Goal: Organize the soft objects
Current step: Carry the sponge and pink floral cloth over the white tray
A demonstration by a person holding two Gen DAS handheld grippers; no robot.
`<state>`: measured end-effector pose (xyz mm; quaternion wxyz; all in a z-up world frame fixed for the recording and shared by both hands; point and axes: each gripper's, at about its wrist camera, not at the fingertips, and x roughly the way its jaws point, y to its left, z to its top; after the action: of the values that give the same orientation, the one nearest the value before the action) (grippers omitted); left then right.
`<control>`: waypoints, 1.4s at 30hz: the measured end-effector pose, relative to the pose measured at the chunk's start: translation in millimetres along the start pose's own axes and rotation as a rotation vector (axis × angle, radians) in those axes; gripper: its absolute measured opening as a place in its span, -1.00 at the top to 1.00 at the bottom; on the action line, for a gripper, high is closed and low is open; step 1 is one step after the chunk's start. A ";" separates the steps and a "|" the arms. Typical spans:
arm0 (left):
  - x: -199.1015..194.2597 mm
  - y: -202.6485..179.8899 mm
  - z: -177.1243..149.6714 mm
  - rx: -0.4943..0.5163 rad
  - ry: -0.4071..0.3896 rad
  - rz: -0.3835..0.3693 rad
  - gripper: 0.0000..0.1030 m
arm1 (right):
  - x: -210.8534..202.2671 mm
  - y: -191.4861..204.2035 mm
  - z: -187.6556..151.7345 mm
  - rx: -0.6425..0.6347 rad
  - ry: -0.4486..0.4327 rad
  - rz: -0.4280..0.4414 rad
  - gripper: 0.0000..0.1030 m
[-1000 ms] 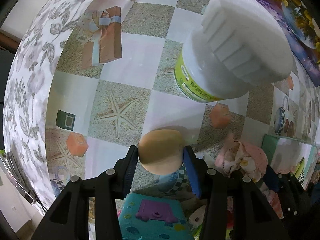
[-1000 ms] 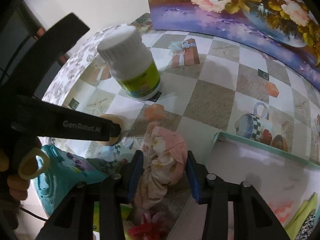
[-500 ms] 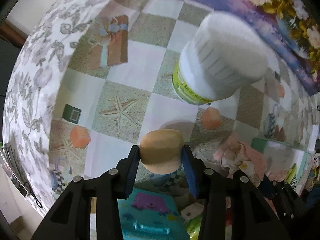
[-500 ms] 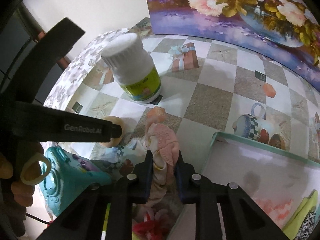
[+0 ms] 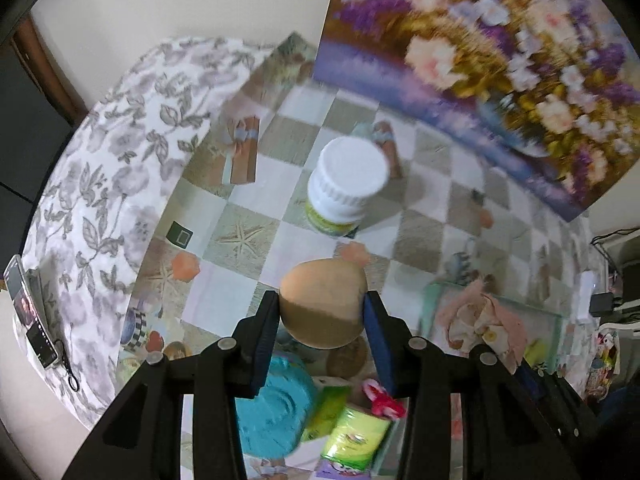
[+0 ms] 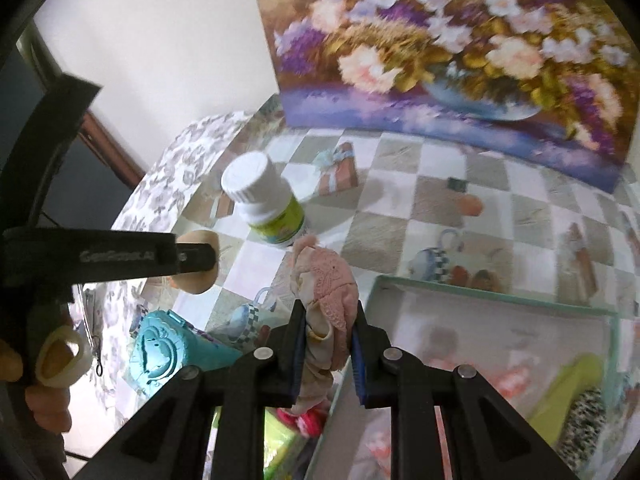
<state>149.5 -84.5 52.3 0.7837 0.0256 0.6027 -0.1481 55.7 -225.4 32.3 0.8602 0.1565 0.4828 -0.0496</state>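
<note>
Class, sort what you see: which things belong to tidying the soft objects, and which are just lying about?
Job:
tan sponge in left gripper
pink cloth in right gripper
green-rimmed box

Lying about:
white bottle
flower painting
teal toy

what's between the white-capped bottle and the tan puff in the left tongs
Bare checkered tablecloth with a printed orange shape; no object lies between bottle and puff, per the left wrist view.

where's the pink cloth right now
The pink cloth is pinched in the right hand-held gripper, held up in front of the white bottle and just left of the green-rimmed box.
</note>
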 end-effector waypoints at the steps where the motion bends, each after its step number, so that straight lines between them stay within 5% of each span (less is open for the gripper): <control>1: -3.0 -1.9 -1.1 -0.002 -0.013 -0.008 0.14 | -5.2 -0.9 -0.9 0.004 -0.006 -0.005 0.59; 18: -51.4 -50.2 -86.7 0.095 -0.189 -0.119 0.14 | -93.8 -42.2 -37.1 0.117 -0.118 -0.092 0.59; 29: -45.8 -82.1 -133.2 0.173 -0.166 -0.192 0.14 | -137.1 -71.3 -66.9 0.180 -0.183 -0.172 0.59; 42: -17.6 -126.5 -166.7 0.322 -0.097 -0.178 0.14 | -177.0 -136.4 -100.0 0.366 -0.226 -0.297 0.59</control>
<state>-44.1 -165.3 41.2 0.7814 0.0900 0.5327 -0.3123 -151.8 -334.4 103.4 0.8493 0.2305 0.3845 -0.2790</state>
